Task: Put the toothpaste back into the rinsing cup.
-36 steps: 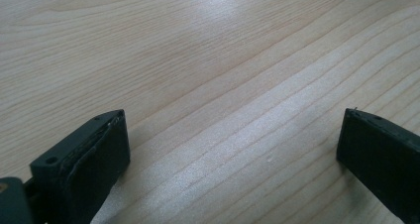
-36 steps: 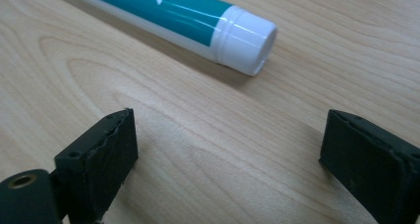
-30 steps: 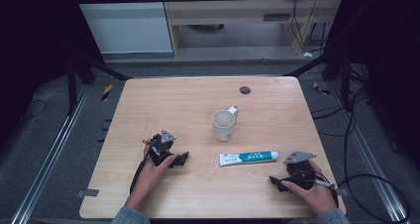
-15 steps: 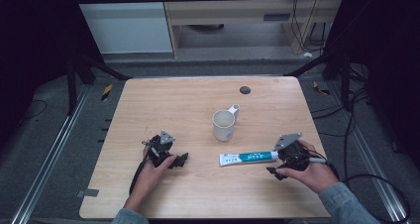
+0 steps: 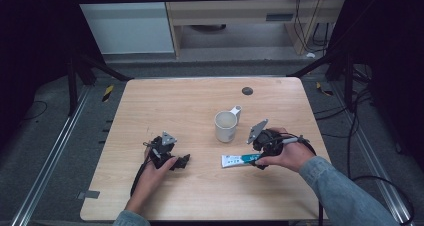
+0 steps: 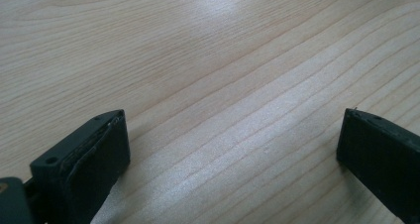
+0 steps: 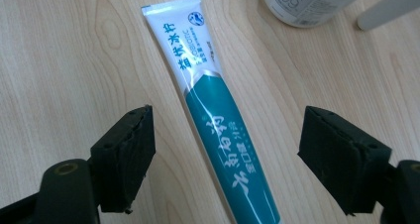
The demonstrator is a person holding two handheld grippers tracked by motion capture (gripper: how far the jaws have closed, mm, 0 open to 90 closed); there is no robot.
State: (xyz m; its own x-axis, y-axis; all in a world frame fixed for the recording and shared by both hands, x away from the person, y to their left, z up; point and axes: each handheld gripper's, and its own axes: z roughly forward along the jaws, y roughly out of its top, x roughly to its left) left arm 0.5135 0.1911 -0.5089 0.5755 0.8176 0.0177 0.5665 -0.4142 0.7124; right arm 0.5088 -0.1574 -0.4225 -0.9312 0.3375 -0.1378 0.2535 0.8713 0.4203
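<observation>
apparently right gripper (image 7: 225, 157) astride toothpaste tube (image 7: 213, 105)

High view: fixed above the near edge, facing forward and down, whole table (image 5: 200, 96) in frame. Left gripper view: low, close to bare wood. Right gripper view: close, looking steeply down on the toothpaste tube (image 7: 218, 115) and mug (image 7: 307, 3) base; both also appear in the high view

Bright, evenly lit table (image 5: 200, 101); dark surroundings; sharp close-ups.
</observation>
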